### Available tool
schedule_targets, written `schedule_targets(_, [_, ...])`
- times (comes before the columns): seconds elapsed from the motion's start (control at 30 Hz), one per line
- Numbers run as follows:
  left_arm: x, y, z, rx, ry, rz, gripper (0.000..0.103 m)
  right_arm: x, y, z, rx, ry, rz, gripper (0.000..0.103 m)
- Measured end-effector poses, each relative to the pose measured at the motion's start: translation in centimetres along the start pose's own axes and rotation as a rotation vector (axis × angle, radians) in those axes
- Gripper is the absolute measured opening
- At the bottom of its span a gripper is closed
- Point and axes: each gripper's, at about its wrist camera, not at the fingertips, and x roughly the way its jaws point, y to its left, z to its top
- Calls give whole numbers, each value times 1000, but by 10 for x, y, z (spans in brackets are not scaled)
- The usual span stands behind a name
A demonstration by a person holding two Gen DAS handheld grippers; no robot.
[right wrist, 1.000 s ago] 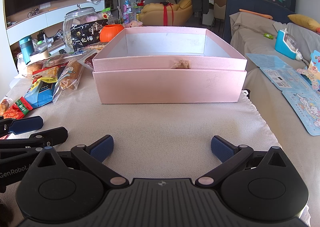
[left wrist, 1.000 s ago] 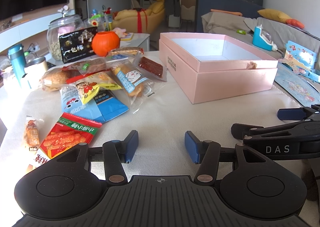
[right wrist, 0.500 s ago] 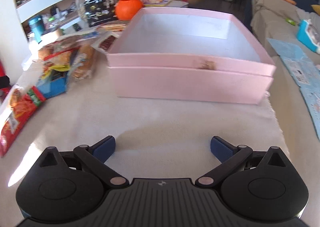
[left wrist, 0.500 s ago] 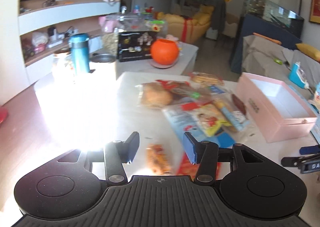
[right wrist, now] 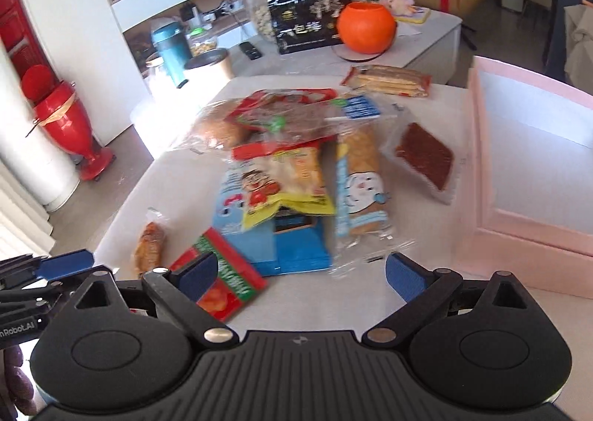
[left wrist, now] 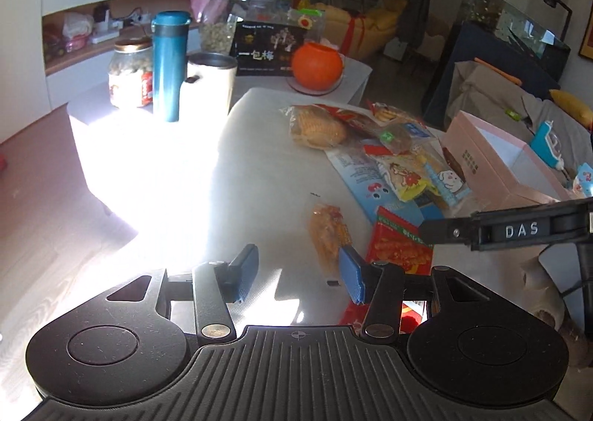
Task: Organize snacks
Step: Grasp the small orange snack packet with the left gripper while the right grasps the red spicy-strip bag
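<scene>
Tongs (left wrist: 298, 278) (both) now over snacks (right wrist: 281, 180)

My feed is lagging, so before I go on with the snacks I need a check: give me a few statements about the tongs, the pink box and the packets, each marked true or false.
1. Both the left tongs and the right tongs are open and hold nothing. True.
2. The pink box already holds several snacks. False: the part of its inside that shows is bare.
3. The small orange packet lies apart from the pile, just ahead of the left tongs. True.
4. The red packet is clamped in the right tongs. False: it lies flat on the table, partly under the left finger.
5. The orange pumpkin bowl sits inside the pink box. False: it stands on the far table.
</scene>
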Motion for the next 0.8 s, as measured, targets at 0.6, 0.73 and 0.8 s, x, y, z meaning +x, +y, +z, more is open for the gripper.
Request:
schedule_targets(0.6, [15, -49, -18, -10, 143, -278, 48, -22, -12, -36, -81, 0, -92, 91])
schedule_targets(0.73, [7, -24, -2, -92, 55, -110, 48, -22, -3, -37, -27, 20, -22, 91])
schedule_targets(0.8, [13, -12, 8, -159, 58, -82, 48, -17, 12, -40, -25, 26, 6, 91])
